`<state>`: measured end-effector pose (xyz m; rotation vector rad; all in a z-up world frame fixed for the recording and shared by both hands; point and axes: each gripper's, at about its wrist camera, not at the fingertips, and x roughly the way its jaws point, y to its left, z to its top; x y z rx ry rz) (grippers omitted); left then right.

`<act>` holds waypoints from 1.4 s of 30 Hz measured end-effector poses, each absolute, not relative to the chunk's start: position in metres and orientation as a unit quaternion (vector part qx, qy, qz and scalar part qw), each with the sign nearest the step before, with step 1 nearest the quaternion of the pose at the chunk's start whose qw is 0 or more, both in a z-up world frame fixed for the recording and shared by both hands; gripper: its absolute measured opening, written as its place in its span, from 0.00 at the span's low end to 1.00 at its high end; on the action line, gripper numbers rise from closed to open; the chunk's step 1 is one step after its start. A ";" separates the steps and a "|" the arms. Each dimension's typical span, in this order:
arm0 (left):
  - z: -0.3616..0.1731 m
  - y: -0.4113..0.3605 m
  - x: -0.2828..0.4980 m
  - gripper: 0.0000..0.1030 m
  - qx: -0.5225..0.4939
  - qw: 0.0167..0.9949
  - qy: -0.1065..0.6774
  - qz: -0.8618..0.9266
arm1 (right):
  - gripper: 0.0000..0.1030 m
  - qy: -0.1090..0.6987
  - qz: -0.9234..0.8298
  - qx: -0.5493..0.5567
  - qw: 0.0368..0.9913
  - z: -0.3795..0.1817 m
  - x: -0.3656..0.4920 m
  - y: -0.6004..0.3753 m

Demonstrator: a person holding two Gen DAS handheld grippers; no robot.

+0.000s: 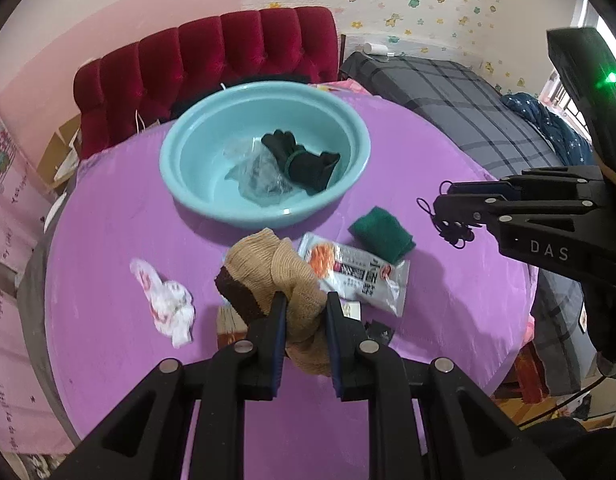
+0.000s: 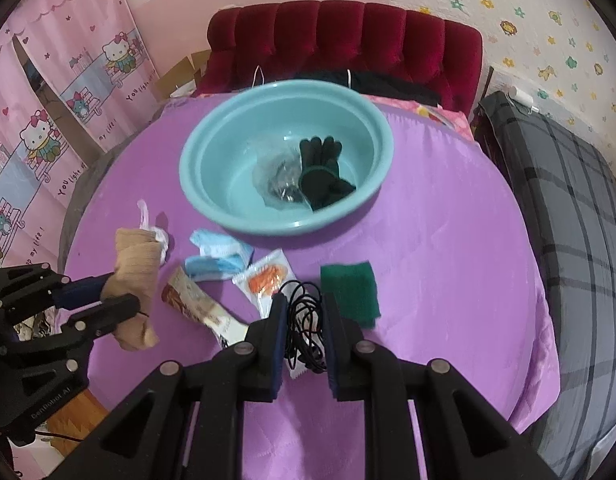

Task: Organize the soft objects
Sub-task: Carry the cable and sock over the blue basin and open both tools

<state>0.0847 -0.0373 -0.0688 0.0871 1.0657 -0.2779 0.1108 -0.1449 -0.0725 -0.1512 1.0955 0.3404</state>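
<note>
My left tongs [image 1: 303,304] clamp the tan sock [image 1: 292,276], my right tongs [image 2: 304,308] pinch the black cord [image 2: 304,320], and the teal basin [image 1: 188,184] lies straight ahead of both.

Ahead of both sets of fingers the teal basin [image 2: 212,204] blocks the desk [image 2: 448,248] centre; its open top is free, black gloves [image 2: 322,172] and clear plastic bag [image 2: 278,178] low inside. Just past the left fingers [image 1: 278,312]: snack packet [image 1: 364,276], green cloth [image 1: 382,236], white rag [image 1: 170,304] to their left. Bare desk right of the right fingers [image 2: 334,320], beyond the cloth.
</note>
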 end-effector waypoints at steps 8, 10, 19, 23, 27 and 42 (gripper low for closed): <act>-0.064 -0.037 0.116 0.19 0.058 0.853 0.500 -0.138 | 0.16 0.514 0.169 -0.071 0.838 -0.062 0.141 -0.133; -0.064 -0.036 0.126 0.19 0.060 0.853 0.500 -0.139 | 0.16 0.513 0.171 -0.070 0.838 -0.061 0.149 -0.129; -0.069 -0.031 0.169 0.19 0.056 0.849 0.504 -0.149 | 0.16 0.515 0.180 -0.063 0.835 -0.064 0.192 -0.109; -0.074 -0.028 0.189 0.19 0.057 0.848 0.505 -0.148 | 0.16 0.518 0.181 -0.065 0.833 -0.071 0.212 -0.099; -0.082 -0.024 0.209 0.19 0.054 0.846 0.508 -0.153 | 0.16 0.519 0.181 -0.060 0.833 -0.075 0.232 -0.094; -0.119 -0.005 0.282 0.19 0.033 0.837 0.529 -0.137 | 0.17 0.533 0.163 -0.024 0.830 -0.113 0.306 -0.079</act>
